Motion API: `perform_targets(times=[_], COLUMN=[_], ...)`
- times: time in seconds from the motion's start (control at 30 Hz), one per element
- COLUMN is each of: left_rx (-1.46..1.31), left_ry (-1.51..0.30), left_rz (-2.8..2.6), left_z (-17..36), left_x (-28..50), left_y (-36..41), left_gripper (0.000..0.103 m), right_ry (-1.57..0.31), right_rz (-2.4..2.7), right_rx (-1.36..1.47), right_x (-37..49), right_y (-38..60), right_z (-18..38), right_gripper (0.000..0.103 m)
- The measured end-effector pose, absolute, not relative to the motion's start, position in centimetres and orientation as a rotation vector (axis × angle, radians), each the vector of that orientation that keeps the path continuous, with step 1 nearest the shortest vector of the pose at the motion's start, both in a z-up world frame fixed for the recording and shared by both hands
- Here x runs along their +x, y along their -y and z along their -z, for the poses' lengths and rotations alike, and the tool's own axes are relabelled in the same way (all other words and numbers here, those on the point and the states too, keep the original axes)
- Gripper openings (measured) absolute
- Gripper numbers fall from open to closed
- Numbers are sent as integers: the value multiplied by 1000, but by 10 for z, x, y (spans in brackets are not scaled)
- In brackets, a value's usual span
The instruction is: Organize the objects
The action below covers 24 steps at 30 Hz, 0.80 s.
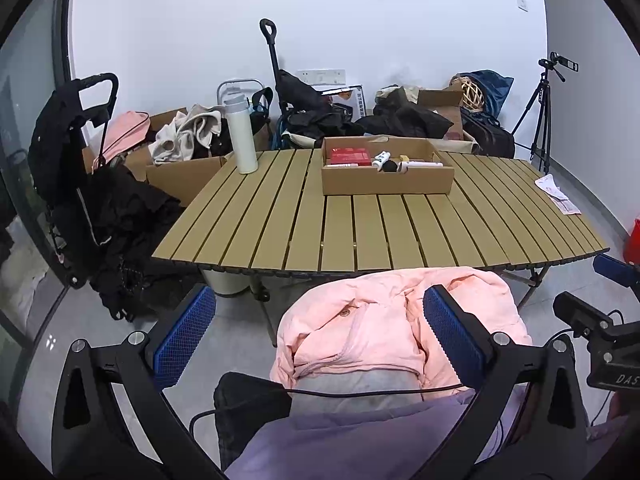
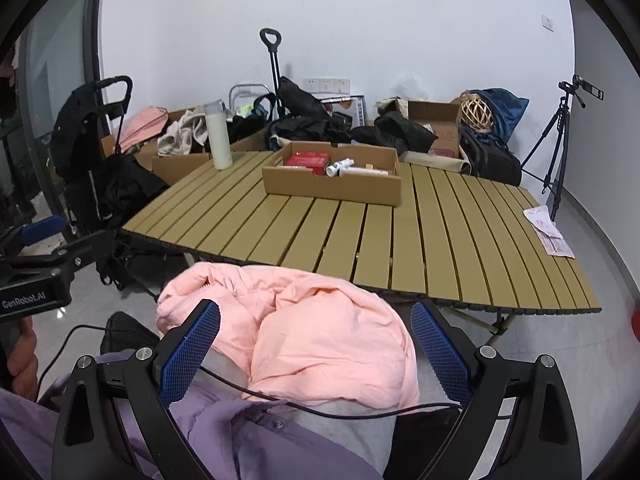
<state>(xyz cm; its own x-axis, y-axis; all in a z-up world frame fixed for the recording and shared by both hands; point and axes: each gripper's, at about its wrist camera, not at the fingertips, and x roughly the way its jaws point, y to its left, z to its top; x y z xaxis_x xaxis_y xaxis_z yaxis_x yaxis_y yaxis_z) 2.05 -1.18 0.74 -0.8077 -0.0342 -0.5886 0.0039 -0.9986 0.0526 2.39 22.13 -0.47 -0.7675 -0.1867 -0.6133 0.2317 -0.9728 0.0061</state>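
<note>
A shallow cardboard box (image 1: pixel 387 179) (image 2: pixel 332 186) stands on the far middle of a slatted tan table (image 1: pixel 360 232) (image 2: pixel 360 236). It holds a red packet (image 1: pixel 349 157) (image 2: pixel 308 160), a small white bottle (image 1: pixel 381 159) (image 2: pixel 339 167), a white tube (image 1: pixel 420 165) and a few other small items. A tall white flask (image 1: pixel 242 134) (image 2: pixel 218 136) stands at the table's far left. My left gripper (image 1: pixel 320 344) and right gripper (image 2: pixel 316 356) are both open and empty, held low in front of the table over a pink jacket (image 1: pixel 400 328) (image 2: pixel 320 336) on the person's lap.
Papers (image 1: pixel 558 196) (image 2: pixel 548 232) lie at the table's right edge. Behind the table are cardboard boxes of clothes (image 1: pixel 188 136), black bags, a cart handle (image 1: pixel 270 44) and a wicker ball (image 2: pixel 476 114). A tripod (image 1: pixel 540 116) (image 2: pixel 556 148) stands at right, a black stroller (image 1: pixel 76 168) at left.
</note>
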Motion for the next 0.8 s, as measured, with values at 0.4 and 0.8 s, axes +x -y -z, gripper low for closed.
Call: perform_targets(times=[0.4, 0.8], left_rx=[966, 1155], left_ry=[83, 24], left_rz=[2970, 2915], left_z=[-7, 7], left_x=[21, 2], left_y=[13, 18], left_gripper=[103, 103], right_ry=[-97, -61], right_rz=[2769, 2785], right_rx=[927, 985], right_x=[24, 11], right_y=[-223, -234], right_z=[4, 12], right_gripper=[98, 98])
